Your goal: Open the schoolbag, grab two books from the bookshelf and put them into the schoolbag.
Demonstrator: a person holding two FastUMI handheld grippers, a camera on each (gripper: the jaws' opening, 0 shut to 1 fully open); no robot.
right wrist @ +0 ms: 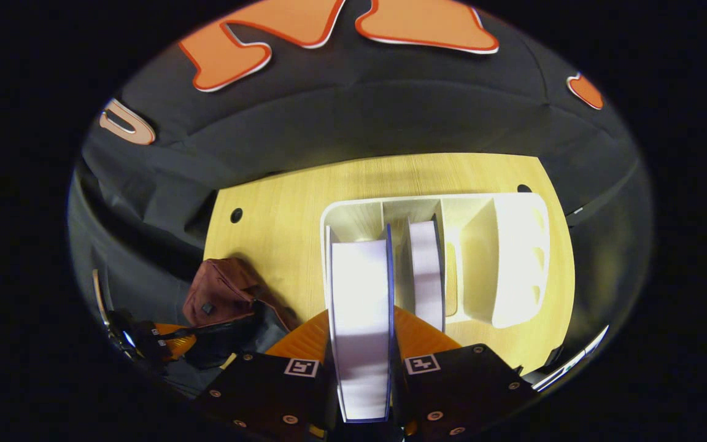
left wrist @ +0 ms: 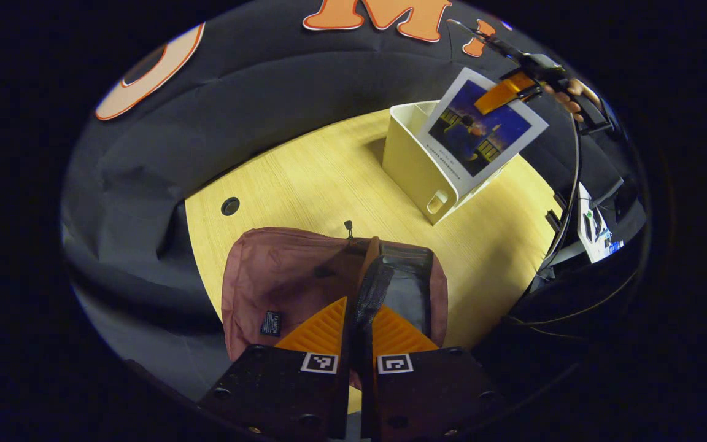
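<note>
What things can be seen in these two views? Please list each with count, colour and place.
Schoolbag: one, dull red with black strap, table's near edge.
Book: one, white with blue picture, lifted above the shelf.
Second book: one, white edge, standing inside the shelf.
Bookshelf: one, cream, on the table.
Table: one, light wood.
Left gripper: orange fingers, shut on the bag's black strap.
Right gripper: shut on the lifted book.
Hand: holding the right gripper.

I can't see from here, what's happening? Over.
Left gripper shut on schoolbag edge. Right gripper shut on book, lifted above bookshelf. Nothing in the way.
</note>
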